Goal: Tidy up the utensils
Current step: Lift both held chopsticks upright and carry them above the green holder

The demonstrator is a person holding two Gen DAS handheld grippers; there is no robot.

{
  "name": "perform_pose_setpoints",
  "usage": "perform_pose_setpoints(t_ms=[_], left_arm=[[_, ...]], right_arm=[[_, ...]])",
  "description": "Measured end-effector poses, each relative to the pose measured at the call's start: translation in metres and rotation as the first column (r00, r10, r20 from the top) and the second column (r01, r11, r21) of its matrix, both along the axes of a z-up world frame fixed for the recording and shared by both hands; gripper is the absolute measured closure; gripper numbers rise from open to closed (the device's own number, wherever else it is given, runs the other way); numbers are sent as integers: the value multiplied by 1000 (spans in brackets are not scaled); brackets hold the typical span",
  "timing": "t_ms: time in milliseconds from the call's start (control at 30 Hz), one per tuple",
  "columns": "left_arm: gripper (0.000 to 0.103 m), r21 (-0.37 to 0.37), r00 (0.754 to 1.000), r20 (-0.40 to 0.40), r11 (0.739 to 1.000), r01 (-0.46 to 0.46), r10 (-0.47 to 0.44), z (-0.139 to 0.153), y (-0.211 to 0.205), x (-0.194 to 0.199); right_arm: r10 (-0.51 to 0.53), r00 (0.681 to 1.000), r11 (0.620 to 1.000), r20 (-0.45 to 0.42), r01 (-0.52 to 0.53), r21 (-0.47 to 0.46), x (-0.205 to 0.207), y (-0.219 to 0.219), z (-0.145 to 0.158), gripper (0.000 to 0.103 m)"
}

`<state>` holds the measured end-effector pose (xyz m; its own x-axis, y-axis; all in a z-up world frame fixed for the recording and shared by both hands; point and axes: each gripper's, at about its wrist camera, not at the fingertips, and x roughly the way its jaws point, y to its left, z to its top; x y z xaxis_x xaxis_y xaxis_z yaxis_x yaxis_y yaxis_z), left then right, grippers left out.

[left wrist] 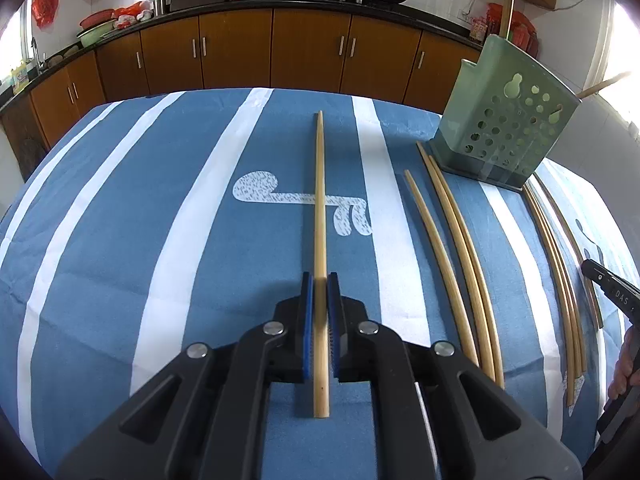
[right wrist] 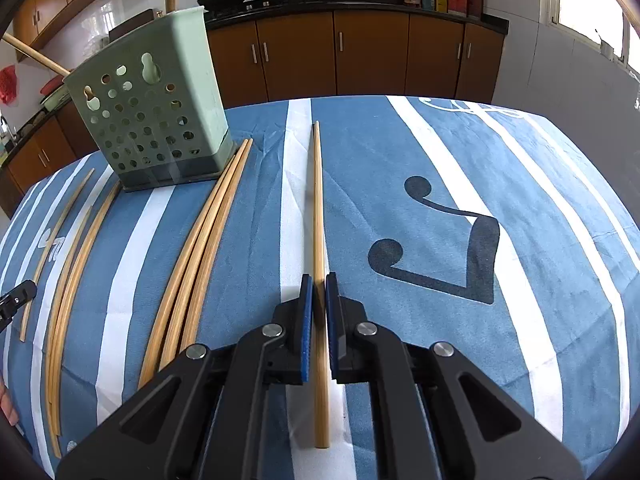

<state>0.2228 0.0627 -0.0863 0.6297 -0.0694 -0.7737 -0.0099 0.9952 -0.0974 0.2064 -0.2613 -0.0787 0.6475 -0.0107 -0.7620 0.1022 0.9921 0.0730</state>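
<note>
Two pale wooden chopsticks sit in your narrowly parted grippers: left gripper (left wrist: 320,280) and right gripper (right wrist: 319,280) each straddle one lengthwise, grip uncertain. Your green perforated plastic holder (left wrist: 508,128) stands upper right in left view.

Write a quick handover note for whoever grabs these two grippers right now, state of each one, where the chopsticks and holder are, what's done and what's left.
Left gripper: jaws straddle a single chopstick lying on the striped cloth; whether they grip it yet is unclear.
Right gripper: same, jaws on either side of the rightmost chopstick.
Green holder stands upright at the back of the cloth, between the two grippers. It already holds at least two sticks.
Loose on the cloth: three chopsticks left of the holder, and a bundle of about three on its right.
Left: lift the two straddled sticks into the holder, then the rest.
</note>
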Motion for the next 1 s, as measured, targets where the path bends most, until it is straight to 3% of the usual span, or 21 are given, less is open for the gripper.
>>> perform_pose_setpoints(t_ms=[1000], left_arm=[[93, -24, 1000, -2, 1000, -1, 1, 0, 2, 0]], right_arm=[[1, 1000, 1000, 1, -1, 2, 1, 0, 0, 95]])
